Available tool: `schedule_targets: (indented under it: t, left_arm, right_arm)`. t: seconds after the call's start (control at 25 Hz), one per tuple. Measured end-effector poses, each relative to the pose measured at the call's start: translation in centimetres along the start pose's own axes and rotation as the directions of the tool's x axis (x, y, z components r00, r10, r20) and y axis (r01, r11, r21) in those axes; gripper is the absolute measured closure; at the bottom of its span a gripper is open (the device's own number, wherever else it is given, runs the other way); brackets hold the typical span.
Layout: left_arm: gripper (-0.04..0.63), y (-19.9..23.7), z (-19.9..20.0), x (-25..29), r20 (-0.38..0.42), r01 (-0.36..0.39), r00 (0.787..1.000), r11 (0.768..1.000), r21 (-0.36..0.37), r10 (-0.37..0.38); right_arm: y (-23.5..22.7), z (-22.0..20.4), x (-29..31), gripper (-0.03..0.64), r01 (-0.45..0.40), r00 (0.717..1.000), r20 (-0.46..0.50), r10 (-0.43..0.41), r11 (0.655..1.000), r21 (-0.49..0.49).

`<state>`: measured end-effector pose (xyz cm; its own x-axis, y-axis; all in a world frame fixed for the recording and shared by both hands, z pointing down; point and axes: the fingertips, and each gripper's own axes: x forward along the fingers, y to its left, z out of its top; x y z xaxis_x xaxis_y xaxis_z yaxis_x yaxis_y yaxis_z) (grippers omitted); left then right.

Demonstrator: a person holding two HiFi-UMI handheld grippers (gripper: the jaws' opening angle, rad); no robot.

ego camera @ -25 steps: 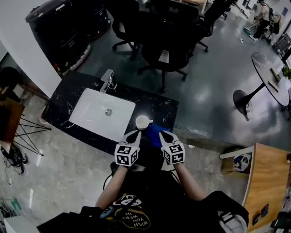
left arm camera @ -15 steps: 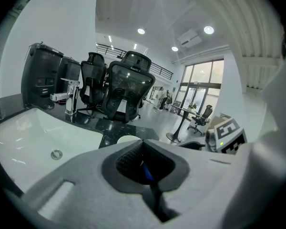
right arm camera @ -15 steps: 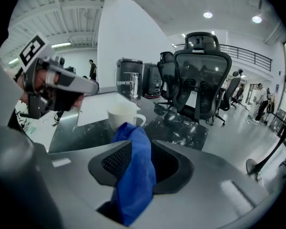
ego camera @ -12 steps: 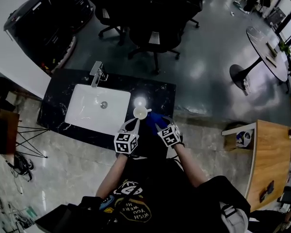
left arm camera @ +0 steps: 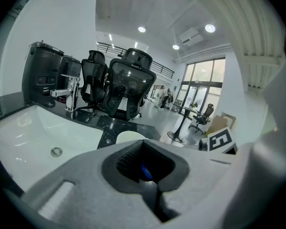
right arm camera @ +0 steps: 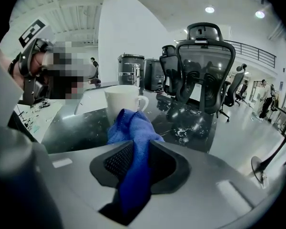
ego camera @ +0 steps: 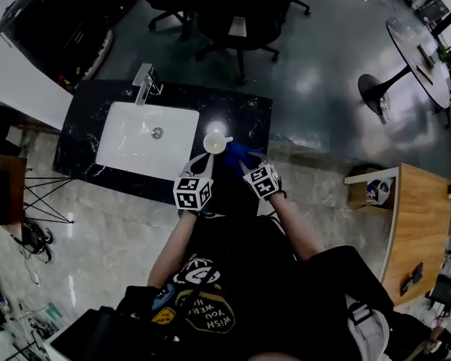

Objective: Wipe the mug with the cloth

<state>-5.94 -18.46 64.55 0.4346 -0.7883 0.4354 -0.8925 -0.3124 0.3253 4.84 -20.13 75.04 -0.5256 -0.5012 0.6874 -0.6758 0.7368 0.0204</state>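
Black marble counter [ego camera: 244, 115] with a white sink [ego camera: 128, 145] sunk into its 9 o'clock side, faucet [ego camera: 143, 81] at the sink's 12. White mug [ego camera: 214, 143] sits on the stone just off the sink's 3 o'clock. There's a blue cloth [ego camera: 237, 153] at the mug's 4, can't tell if it's actually resting on the top.

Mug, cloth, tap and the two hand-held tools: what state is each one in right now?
Mug: upright on the counter, not held.
Cloth: bunched up, pinched in the right tool.
Right tool: jaws have just been closing, now gripping the cloth.
Left tool: jaws together, holding nothing.
Tap: no water running.
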Motion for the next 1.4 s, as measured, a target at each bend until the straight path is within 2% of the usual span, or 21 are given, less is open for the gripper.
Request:
schedule_targets:
  t: [0.12,0.2,0.32,0.48,0.52,0.6,0.72,0.84,0.88,0.92,1.0,1.08,1.16,1.2,1.28,1.36,1.4]
  left_arm:
    - [0.592,0.6,0.1,-0.1,0.006,-0.027,1.000,1.000,-0.001,0.027]
    - [0.592,1.3,0.4,-0.3,0.013,-0.044,0.999,0.999,-0.002,0.044]
    - [0.592,2.1,0.8,-0.1,0.021,-0.061,0.998,0.998,-0.003,0.061]
    - [0.592,3.5,1.4,1.5,0.023,-0.072,0.997,0.997,-0.022,0.072]
    - [0.592,3.7,1.4,2.0,0.022,-0.071,0.997,0.997,-0.022,0.071]
    - [0.592,3.7,1.4,2.9,0.013,-0.069,0.998,0.998,0.009,0.069]
    - [0.592,2.7,0.6,3.7,-0.014,-0.045,0.999,0.998,0.048,0.046]
    - [0.592,1.9,-0.3,4.3,-0.024,-0.008,1.000,0.999,0.032,0.009]
    - [0.592,1.7,-0.4,4.4,-0.023,-0.003,1.000,0.999,0.031,0.004]
    - [0.592,1.5,-0.4,4.5,-0.022,-0.001,1.000,0.999,0.033,0.002]
    - [0.592,1.2,-0.2,4.5,-0.015,-0.001,1.000,0.999,0.038,0.001]
    - [0.592,1.2,0.0,4.3,-0.005,-0.008,1.000,0.999,0.039,0.008]
    - [0.592,1.6,0.0,4.1,-0.005,-0.018,1.000,0.999,0.028,0.019]
    - [0.592,1.7,-0.1,4.1,-0.009,-0.021,1.000,1.000,0.020,0.022]
    - [0.592,1.8,-0.4,4.1,-0.016,-0.015,1.000,1.000,0.009,0.015]
    - [0.592,1.2,-0.5,4.4,-0.018,0.009,1.000,1.000,0.018,-0.008]
    - [0.592,1.0,-0.5,4.5,-0.018,0.019,1.000,0.999,0.026,-0.018]
  right_arm:
    - [-0.7,0.8,-0.8,0.529,0.012,0.999,0.039,-0.013,1.000,0.023]
    - [-2.0,2.5,-1.9,0.531,0.047,0.993,0.105,-0.055,0.996,0.079]
    - [-3.8,5.9,-3.5,0.532,0.061,0.969,0.225,-0.102,0.981,0.184]
    - [-4.0,9.7,-4.5,0.531,0.036,0.934,0.334,-0.127,0.964,0.264]
    - [-3.7,9.9,-4.3,0.531,0.032,0.933,0.337,-0.126,0.961,0.273]
    - [-2.7,9.1,-3.1,0.531,0.019,0.954,0.283,-0.097,0.963,0.268]
    - [0.5,6.6,-1.6,0.529,-0.048,0.985,0.174,0.012,0.978,0.203]
    - [4.8,4.9,-2.1,0.531,-0.164,0.980,0.132,0.150,0.980,0.109]
    - [5.5,4.7,-2.4,0.531,-0.181,0.977,0.128,0.170,0.980,0.087]
    - [5.5,5.0,-2.7,0.531,-0.174,0.977,0.139,0.161,0.981,0.088]
    - [3.1,6.9,-4.1,0.531,-0.116,0.972,0.221,0.077,0.979,0.166]
    - [-0.3,9.7,-5.9,0.531,-0.060,0.944,0.330,-0.031,0.963,0.262]
    - [-2.5,11.7,-6.5,0.531,-0.033,0.917,0.388,-0.094,0.951,0.308]
    - [-2.9,11.8,-6.1,0.531,-0.027,0.919,0.381,-0.099,0.950,0.313]
    - [-2.0,10.1,-4.4,0.531,-0.025,0.953,0.298,-0.063,0.959,0.283]
    - [0.5,7.8,-2.9,0.531,-0.059,0.980,0.200,0.016,0.975,0.213]
    - [2.1,6.9,-2.6,0.531,-0.091,0.984,0.170,0.061,0.981,0.174]
